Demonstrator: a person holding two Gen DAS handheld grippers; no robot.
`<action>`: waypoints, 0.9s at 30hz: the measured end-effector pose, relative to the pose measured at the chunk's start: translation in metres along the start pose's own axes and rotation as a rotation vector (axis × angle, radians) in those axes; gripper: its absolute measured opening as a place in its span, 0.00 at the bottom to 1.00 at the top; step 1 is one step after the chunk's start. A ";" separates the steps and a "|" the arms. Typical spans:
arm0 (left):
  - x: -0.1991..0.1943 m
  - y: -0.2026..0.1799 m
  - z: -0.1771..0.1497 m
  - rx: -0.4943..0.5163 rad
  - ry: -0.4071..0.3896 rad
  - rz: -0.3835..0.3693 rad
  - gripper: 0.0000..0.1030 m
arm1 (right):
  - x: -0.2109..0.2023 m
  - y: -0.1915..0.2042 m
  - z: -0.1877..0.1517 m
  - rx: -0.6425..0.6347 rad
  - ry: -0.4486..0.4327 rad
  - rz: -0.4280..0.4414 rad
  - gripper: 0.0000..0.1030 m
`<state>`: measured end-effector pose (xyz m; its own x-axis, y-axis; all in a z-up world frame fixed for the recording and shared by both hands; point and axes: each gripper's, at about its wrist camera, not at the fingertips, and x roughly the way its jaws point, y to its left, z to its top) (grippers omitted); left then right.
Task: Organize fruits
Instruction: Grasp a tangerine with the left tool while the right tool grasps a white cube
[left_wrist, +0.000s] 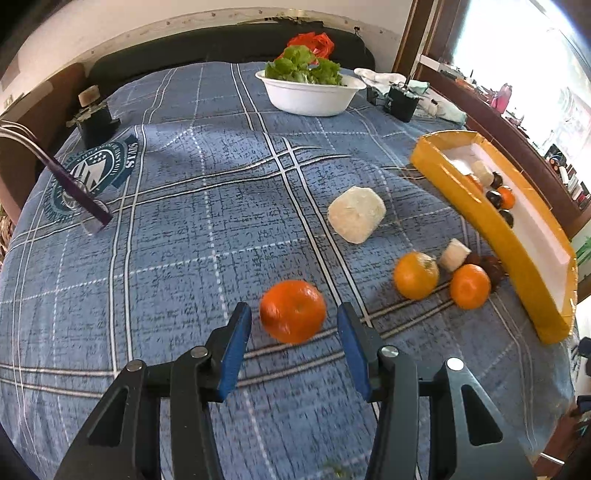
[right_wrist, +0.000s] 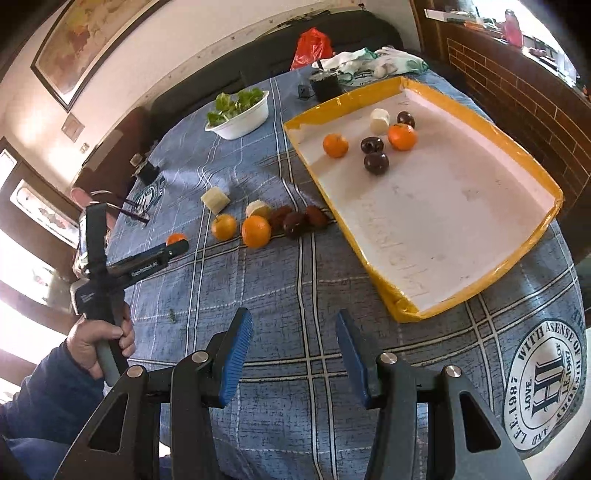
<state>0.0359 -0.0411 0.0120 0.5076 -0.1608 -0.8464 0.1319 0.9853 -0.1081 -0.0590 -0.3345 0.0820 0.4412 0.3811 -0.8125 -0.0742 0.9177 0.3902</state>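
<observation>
An orange (left_wrist: 293, 311) lies on the blue checked cloth between the blue pads of my left gripper (left_wrist: 294, 308); a narrow gap shows on each side, so the jaws stand open around it. From the right wrist view, the left gripper (right_wrist: 177, 245) hides most of that orange (right_wrist: 175, 238). Two more oranges (left_wrist: 416, 275) (left_wrist: 470, 286), white chunks (left_wrist: 356, 214) and dark fruits (left_wrist: 491, 266) lie beside the yellow tray (right_wrist: 384, 94). The tray holds two oranges, dark plums and a white piece. My right gripper (right_wrist: 293, 317) hovers open over bare cloth, holding nothing.
A white bowl of greens (left_wrist: 314, 96) stands at the far side, with a small black box (left_wrist: 400, 103), gloves and a red bag behind. Spectacles (left_wrist: 74, 188) and a black device (left_wrist: 96, 122) lie at the left. A person's hand (right_wrist: 107, 339) grips the left tool.
</observation>
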 end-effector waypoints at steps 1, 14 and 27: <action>0.003 0.000 0.000 0.003 0.008 0.001 0.36 | 0.000 0.000 0.002 -0.002 -0.001 -0.001 0.50; -0.018 -0.001 -0.034 -0.015 -0.003 -0.021 0.34 | 0.051 0.035 0.051 -0.124 0.034 0.028 0.50; -0.041 0.001 -0.068 -0.025 0.013 -0.010 0.34 | 0.118 0.060 0.094 -0.210 0.072 -0.029 0.49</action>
<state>-0.0427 -0.0301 0.0115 0.4954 -0.1703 -0.8518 0.1158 0.9848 -0.1295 0.0724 -0.2450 0.0502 0.3810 0.3544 -0.8540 -0.2502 0.9287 0.2738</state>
